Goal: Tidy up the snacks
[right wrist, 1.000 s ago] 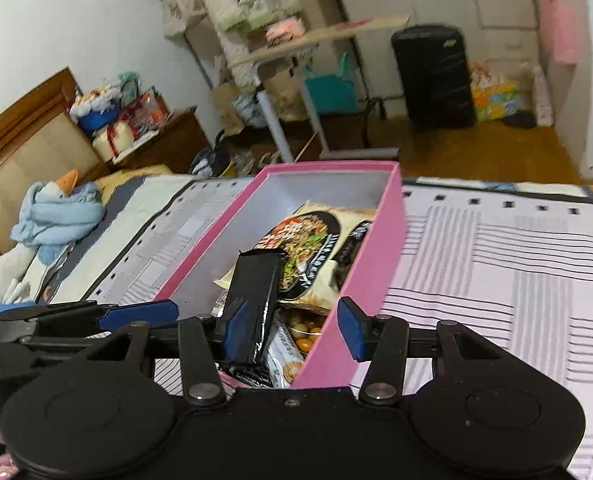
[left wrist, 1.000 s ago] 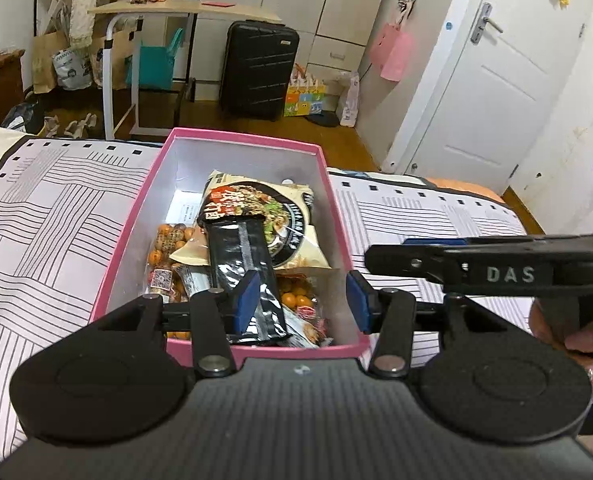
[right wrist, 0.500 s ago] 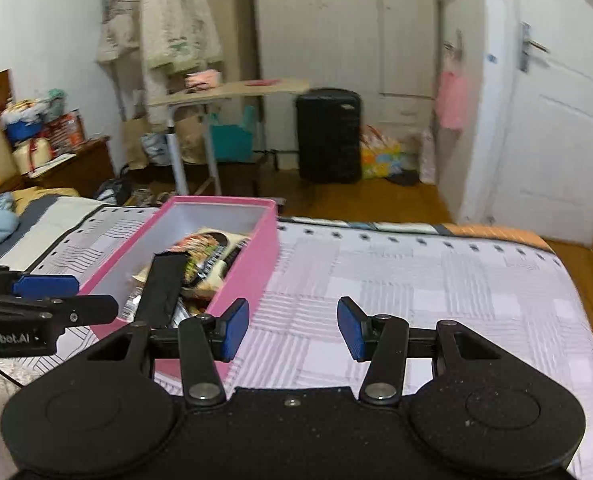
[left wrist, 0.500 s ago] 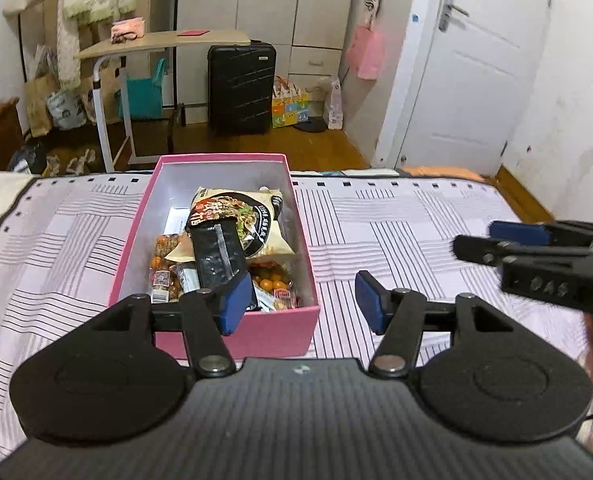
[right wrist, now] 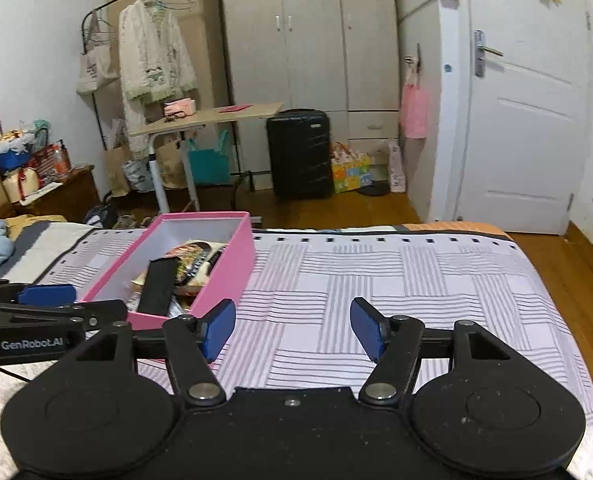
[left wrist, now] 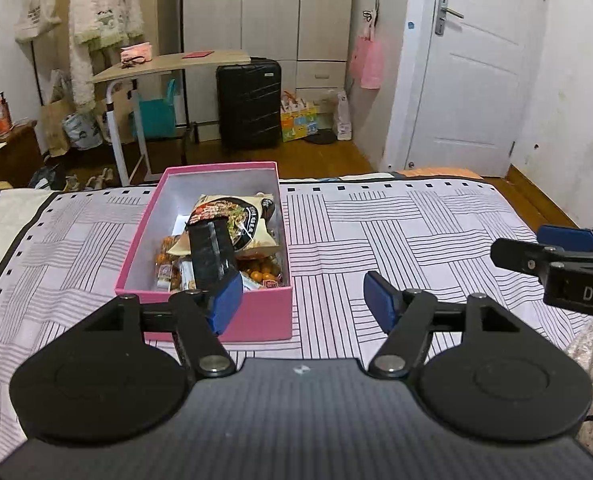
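Note:
A pink box (left wrist: pixel 256 322) sits on the striped bedspread (left wrist: pixel 396 232), with snacks inside: a black packet (left wrist: pixel 208 256) leaning up, a noodle bag (left wrist: pixel 240 216) behind it and orange snacks (left wrist: pixel 262 268) below. The box also shows in the right wrist view (right wrist: pixel 232 268). My left gripper (left wrist: pixel 304 300) is open and empty, held back from the box's near end. My right gripper (right wrist: pixel 290 330) is open and empty over the bedspread to the right of the box. The right gripper also shows at the right edge of the left wrist view (left wrist: pixel 556 248).
Beyond the bed's far edge are a wooden floor, a black suitcase (left wrist: pixel 250 104), a small rolling table (left wrist: pixel 172 66), a wardrobe and a white door (left wrist: pixel 476 80). A bedside cabinet (right wrist: pixel 56 196) with clutter stands at the left.
Both grippers have pulled back and up from the box, leaving the black packet inside it. The right gripper has swung to the right, away from the box.

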Demonstrator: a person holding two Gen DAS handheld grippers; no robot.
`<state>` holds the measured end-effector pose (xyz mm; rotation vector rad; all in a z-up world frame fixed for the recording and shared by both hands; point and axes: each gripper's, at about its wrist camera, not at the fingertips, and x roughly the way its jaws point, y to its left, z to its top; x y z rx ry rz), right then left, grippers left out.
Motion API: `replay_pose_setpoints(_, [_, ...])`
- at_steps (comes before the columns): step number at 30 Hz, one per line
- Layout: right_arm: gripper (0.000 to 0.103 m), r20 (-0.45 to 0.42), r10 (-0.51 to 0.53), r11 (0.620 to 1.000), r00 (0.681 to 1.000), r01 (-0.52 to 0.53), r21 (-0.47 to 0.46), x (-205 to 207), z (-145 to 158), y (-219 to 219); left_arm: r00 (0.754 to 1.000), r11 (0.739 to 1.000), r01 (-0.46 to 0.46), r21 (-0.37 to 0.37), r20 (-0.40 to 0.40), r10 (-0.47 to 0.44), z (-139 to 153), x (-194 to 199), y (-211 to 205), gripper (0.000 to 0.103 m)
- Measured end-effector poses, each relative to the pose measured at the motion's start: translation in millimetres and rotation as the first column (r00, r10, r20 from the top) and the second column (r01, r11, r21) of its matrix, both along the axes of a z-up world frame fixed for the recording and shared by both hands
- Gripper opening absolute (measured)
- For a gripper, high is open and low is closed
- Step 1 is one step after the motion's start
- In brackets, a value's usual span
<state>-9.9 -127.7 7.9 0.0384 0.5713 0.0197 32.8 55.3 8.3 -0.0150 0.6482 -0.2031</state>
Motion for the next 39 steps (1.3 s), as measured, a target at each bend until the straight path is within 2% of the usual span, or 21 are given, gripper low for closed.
replay_pose_setpoints(4, [0.076, -0.012, -0.007, 1.000, 1.000, 0.007, 0.023, -3.4, -5.5, -4.4, 1.000, 1.000, -0.014, -0.007, 0.002, 0.014, -4.3, -6.9, -2.7, 0.072])
replay_pose_setpoints(6, [0.085, -0.005, -0.016, 1.000, 1.000, 0.016, 0.018, -4.8, -8.9, -4.0, 1.000, 1.000, -0.022, -0.006, -0.004, 0.022, -7.5, -9.2, -2.9, 0.072])
replay_pose_setpoints(8, [0.089, 0.007, -0.025, 1.000, 1.000, 0.025, 0.005, -6.1, -11.8, -2.0, 1.000, 1.000, -0.027, -0.002, -0.011, 0.027, -10.3, -9.7, -3.3, 0.072])
replay_pose_setpoints(12, [0.094, 0.006, -0.039, 0.999, 0.999, 0.039, -0.010, -6.2, -15.4, -1.1, 0.999, 0.999, -0.042, 0.008, -0.002, 0.042, -13.3, -10.5, -4.5, 0.073])
replay_pose_setpoints(17, [0.099, 0.021, -0.076, 0.997, 0.997, 0.077, -0.030, -7.7, -16.9, -1.7, 0.998, 0.999, -0.054, 0.006, 0.010, 0.054, -15.9, -11.0, -4.9, 0.081])
replay_pose_setpoints(18, [0.101, 0.025, -0.087, 0.995, 0.996, 0.088, -0.040, -8.1, -16.8, -0.9, 0.998, 0.999, -0.054, 0.008, 0.015, 0.054, -16.8, -11.1, -5.2, 0.085])
replay_pose_setpoints(23, [0.103, 0.023, -0.091, 0.993, 0.996, 0.093, -0.068, -9.2, -15.4, 0.5, 0.997, 0.998, -0.067, 0.010, 0.043, 0.067, -20.3, -13.6, -6.4, 0.096])
replay_pose_setpoints(39, [0.103, 0.008, -0.114, 0.992, 0.993, 0.115, -0.056, -15.0, -17.4, 0.5, 0.995, 0.997, -0.074, 0.020, 0.073, 0.073, -17.7, -18.7, -6.0, 0.098])
